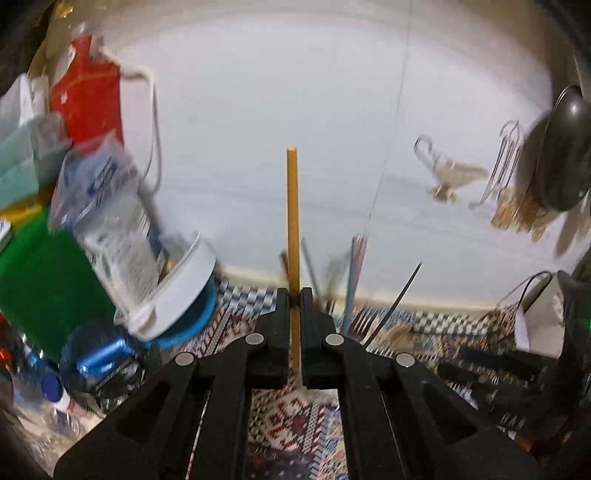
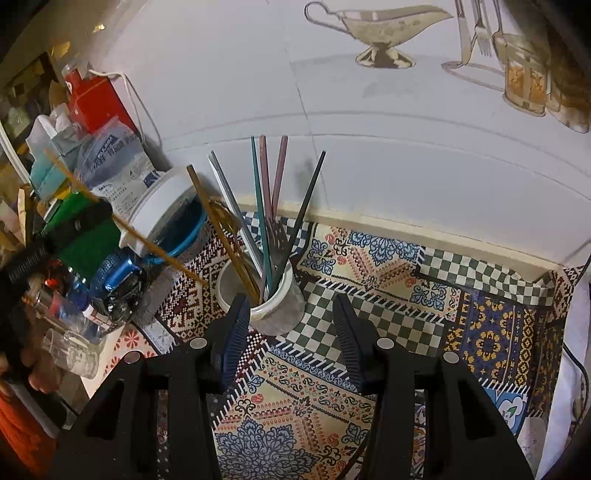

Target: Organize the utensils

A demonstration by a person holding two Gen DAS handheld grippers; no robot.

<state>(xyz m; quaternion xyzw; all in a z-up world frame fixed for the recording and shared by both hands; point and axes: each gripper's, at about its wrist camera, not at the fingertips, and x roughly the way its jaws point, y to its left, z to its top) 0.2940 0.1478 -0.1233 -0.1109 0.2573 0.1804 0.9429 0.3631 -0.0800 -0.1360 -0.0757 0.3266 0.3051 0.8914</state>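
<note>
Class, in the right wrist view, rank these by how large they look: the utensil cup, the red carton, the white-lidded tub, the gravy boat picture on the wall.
1. White-lidded tub
2. Utensil cup and gravy boat picture: too close to rank
3. Red carton, though it stands farther back and is partly hidden

Pretty busy kitchen corner here, white tiled wall [image 2: 369,122] with printed gravy boat [image 2: 380,33] and cutlery decals, plus a patchwork-pattern cloth [image 2: 369,295] covering the counter under dim, warm-ish indoor light.
</note>
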